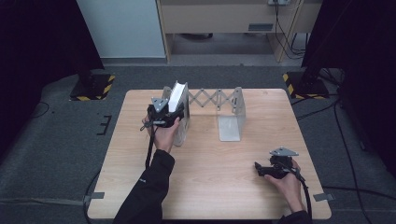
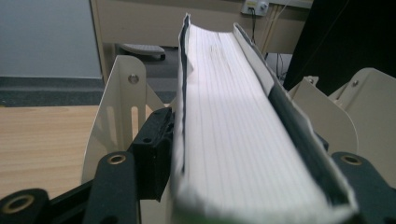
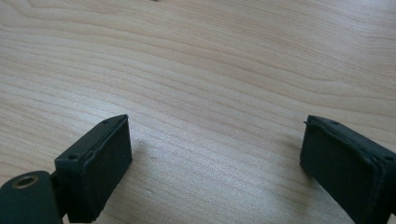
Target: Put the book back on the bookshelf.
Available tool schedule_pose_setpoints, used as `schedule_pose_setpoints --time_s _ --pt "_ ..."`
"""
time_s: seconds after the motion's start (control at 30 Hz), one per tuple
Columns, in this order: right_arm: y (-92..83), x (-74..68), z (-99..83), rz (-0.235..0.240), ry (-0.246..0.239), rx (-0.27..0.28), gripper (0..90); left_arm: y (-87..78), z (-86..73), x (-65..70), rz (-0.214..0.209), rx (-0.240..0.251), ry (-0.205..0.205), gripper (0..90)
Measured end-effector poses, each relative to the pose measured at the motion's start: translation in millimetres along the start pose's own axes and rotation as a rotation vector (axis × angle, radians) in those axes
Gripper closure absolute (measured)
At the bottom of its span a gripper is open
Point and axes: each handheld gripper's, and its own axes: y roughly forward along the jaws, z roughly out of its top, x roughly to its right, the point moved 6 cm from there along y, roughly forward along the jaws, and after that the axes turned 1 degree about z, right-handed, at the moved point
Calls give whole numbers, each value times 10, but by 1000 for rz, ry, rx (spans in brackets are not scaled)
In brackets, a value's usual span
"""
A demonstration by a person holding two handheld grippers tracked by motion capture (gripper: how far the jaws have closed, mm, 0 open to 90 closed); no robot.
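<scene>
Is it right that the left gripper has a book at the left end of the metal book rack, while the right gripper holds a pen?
Not quite. The right gripper holds nothing; the right gripper view shows its jaws apart over bare table. The left gripper does have the book at the rack's left end.

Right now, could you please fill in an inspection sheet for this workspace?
Surface: light wooden table, bare around both hands.
Job's things: thick white-paged book with dark covers, standing upright, page edges up, between the plates at the left end of the cream metal expanding book rack.
Clutter: nothing seen.
Grippers: left gripper at the book, which sits between its jaws; whether the pads press it cannot be told. Right gripper open over bare wood, holding nothing.
Cables: black cable trails from the right gripper; more on the floor.
Surroundings: grey carpet, cream desk behind, yellow-black striped stand bases.
</scene>
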Motion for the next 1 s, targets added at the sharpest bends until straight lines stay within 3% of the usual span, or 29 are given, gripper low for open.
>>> schedule_pose_setpoints --time_s 0.13,0.63,1.0 --pt "-2 -2 0 2 1 -1 93 -59 -94 -29 -23 -5 -3 413" --pt "1 0 0 -1 0 1 94 -168 -452 -77 -46 -17 4 449" --pt "-1 -1 1 1 0 -2 93 -158 -441 -48 13 -9 14 488"
